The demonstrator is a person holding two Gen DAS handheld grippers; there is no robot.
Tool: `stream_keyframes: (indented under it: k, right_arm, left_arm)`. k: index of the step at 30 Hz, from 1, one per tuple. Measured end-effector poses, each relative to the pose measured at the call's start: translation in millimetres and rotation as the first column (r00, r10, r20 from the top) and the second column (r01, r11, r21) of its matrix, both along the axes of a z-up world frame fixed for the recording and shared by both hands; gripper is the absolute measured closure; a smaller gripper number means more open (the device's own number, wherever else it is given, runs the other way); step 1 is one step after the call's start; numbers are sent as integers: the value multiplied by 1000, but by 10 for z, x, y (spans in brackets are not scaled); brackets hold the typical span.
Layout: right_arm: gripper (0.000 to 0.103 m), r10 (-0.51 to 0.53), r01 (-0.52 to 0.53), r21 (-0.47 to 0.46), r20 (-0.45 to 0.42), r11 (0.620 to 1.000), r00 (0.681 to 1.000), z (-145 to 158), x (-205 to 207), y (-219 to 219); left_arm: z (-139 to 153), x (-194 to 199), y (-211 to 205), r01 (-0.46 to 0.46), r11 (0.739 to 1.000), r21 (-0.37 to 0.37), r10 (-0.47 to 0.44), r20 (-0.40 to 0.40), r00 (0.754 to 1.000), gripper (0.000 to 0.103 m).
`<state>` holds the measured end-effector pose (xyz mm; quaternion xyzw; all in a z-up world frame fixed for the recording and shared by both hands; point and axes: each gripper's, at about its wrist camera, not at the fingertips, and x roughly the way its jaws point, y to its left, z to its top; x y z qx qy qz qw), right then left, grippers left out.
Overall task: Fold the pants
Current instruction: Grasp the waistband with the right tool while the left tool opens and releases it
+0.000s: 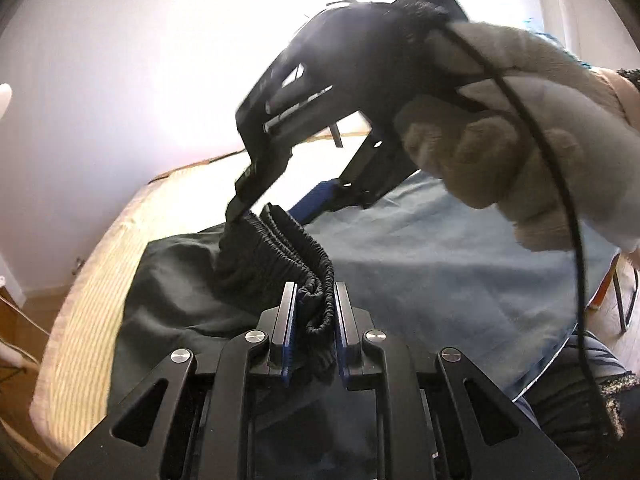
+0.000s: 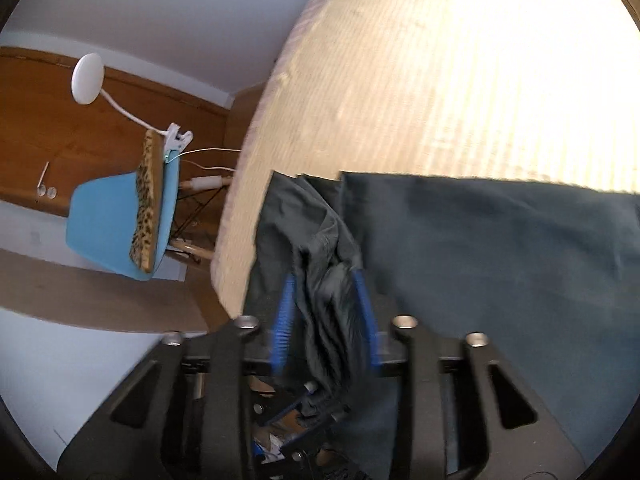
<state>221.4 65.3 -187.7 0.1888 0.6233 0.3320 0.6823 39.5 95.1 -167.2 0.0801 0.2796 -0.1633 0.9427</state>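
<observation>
While the dark pants [image 1: 176, 280] lie spread on the bed [image 1: 80, 304] over its pale ribbed cover, partly on a blue-grey cloth [image 1: 440, 272], I read the left gripper [image 1: 316, 308] as clamped: its jaws stand nearly together with the bunched elastic waistband [image 1: 304, 256] pinched between the blue pads. From that view the right gripper [image 1: 276, 210] reaches in from above, held by a hand in a fuzzy pale glove [image 1: 520, 152], one finger tip touching the far end of the waistband (a black cable [image 1: 576, 240] loops down past the glove). In the right wrist view the right gripper [image 2: 324, 320] has a gathered fold of pants [image 2: 328, 300] fabric between its blue pads; the jaws stand roughly half open, and with the motion blur I cannot tell whether the pads press on the cloth. The rest of the pants lies flat to the right of the jaws. Beside the bed stands a blue chair [image 2: 108, 224] with a white clip lamp [image 2: 88, 78] on its back.
</observation>
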Motion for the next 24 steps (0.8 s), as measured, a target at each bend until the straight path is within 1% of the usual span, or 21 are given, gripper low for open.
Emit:
stream_keyframes:
  k: [1, 2, 3, 6, 9, 10, 11, 12, 13, 14, 15, 16, 19, 22, 23, 24]
  right_arm:
    - [46, -3, 3, -1, 5, 1000, 1000, 2, -12, -27]
    - [38, -6, 6, -8, 14, 1000, 1000, 9, -27, -52]
    - [35, -7, 7, -11, 22, 1000, 1000, 16, -38, -69]
    - [34, -1, 2, -53, 21, 999, 1000, -2, -41, -87]
    - [34, 23, -24, -55, -2, 998, 1000, -36, -67, -32]
    - [34, 29, -29, -66, -2, 997, 1000, -46, -70, 7]
    - [34, 36, -37, -78, -4, 996, 999, -58, -81, 26]
    - [35, 43, -43, -91, -7, 995, 999, -73, -90, 45]
    - [46, 39, -39, -98, -9, 994, 999, -89, -103, 62]
    - [67, 27, -30, -87, -26, 996, 999, -115, -98, 42]
    - [76, 16, -20, -72, -48, 997, 999, -143, -97, 18]
    - [81, -1, -2, -57, -61, 998, 998, -159, -90, -28]
    - [84, -21, 19, -56, -29, 998, 999, -115, -106, -153]
    - [85, -39, 39, -47, -11, 998, 999, -58, -122, -250]
    - [85, -44, 44, -45, -3, 998, 999, -31, -127, -282]
    - [85, -48, 48, -42, 6, 998, 999, -6, -133, -304]
  left_arm:
    - [-14, 12, 13, -2, 1000, -17, 2, -10, 1000, 88]
    - [9, -25, 10, -6, 1000, -25, 6, -13, 1000, 88]
    - [17, -19, 15, -11, 1000, -27, 11, -13, 1000, 88]
    - [67, 43, -8, -7, 1000, -18, 7, -4, 1000, 88]
    - [76, 71, -85, 11, 1000, 1, -11, -4, 1000, 88]
    - [76, 49, -136, 17, 1000, 8, -17, -2, 1000, 88]
    - [17, -60, -69, 25, 1000, 13, -25, 0, 1000, 88]
    - [23, -67, -93, 37, 999, 16, -37, 0, 999, 88]
    - [8, -101, -63, 43, 999, 16, -43, 1, 999, 88]
    - [11, -134, -48, 46, 999, 18, -46, 5, 999, 88]
    - [37, -162, -57, 47, 999, 19, -47, 7, 999, 88]
    - [44, -155, -33, 45, 999, 13, -45, 7, 999, 88]
    - [86, -118, 17, 56, 998, -30, -57, -14, 998, 88]
    - [129, -142, 30, 69, 997, -26, -69, 5, 998, 88]
    - [206, -200, -38, 73, 997, -26, -73, 7, 997, 88]
    - [230, -206, -29, 77, 996, -35, -77, 6, 997, 86]
